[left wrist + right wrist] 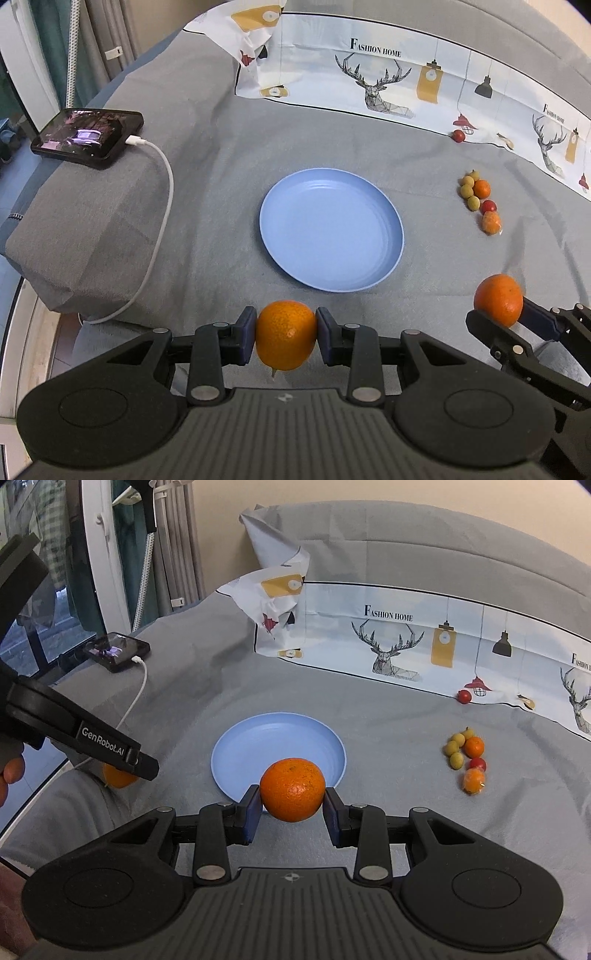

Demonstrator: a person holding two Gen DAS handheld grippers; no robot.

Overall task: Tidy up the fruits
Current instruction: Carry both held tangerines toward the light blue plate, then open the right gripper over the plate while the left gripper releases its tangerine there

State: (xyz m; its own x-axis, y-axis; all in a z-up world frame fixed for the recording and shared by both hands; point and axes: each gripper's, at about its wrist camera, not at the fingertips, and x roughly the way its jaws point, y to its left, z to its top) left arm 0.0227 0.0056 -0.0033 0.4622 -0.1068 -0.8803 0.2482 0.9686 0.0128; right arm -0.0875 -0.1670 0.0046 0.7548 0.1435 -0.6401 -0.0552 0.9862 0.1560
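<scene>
While both grippers, left gripper [286, 338] and right gripper [292, 803], clamp oranges [286, 339], either round fruit may slip and roll past the blue plate [384, 254].

"FASHION HOME" is printed on the white cloth [388, 70] above a deer drawing, and partly again near its right edge. "GenRobot.AI" stands in white on the left gripper [144, 768] arm.

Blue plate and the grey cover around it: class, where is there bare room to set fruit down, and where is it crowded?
The blue plate is bare. The grey cover lies open between plate and phone. Crowded: the small fruit cluster right of the plate.
</scene>
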